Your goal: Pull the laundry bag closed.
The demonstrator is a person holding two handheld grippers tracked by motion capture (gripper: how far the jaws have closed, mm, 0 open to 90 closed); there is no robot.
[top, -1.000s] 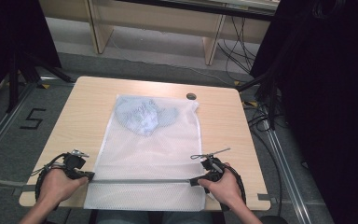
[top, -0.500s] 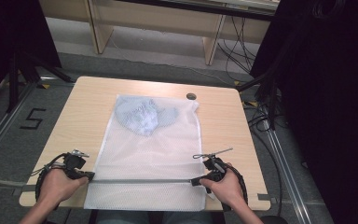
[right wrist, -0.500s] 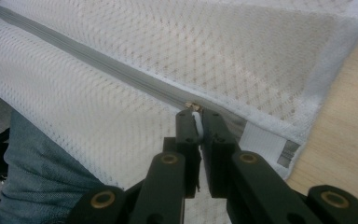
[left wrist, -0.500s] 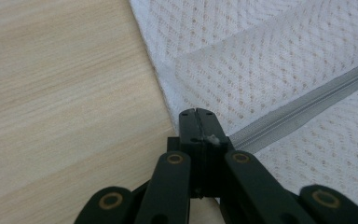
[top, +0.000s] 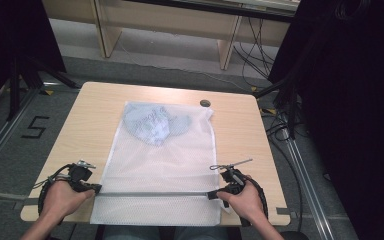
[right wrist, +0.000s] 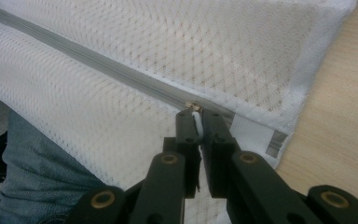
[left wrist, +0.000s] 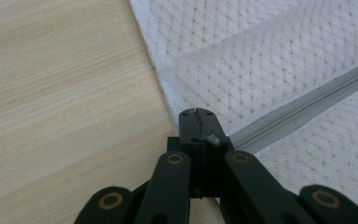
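Note:
A white mesh bag (top: 157,160) lies flat on the wooden table (top: 235,135), with a blue-grey garment (top: 152,122) bunched inside its far end. A grey zipper (top: 155,193) runs straight across the bag near the front edge. My left gripper (top: 94,189) is shut on the zipper's left end, pinching the bag edge (left wrist: 197,114). My right gripper (top: 214,194) is shut on the white zipper pull (right wrist: 196,119) at the right end, where the zipper (right wrist: 98,65) reads as closed along its length.
A small dark round disc (top: 205,103) sits on the table by the bag's far right corner. The bag's near end overhangs the front edge above the person's jeans (right wrist: 32,158). Bare wood (left wrist: 60,93) flanks the bag. Cables and black stands surround the table.

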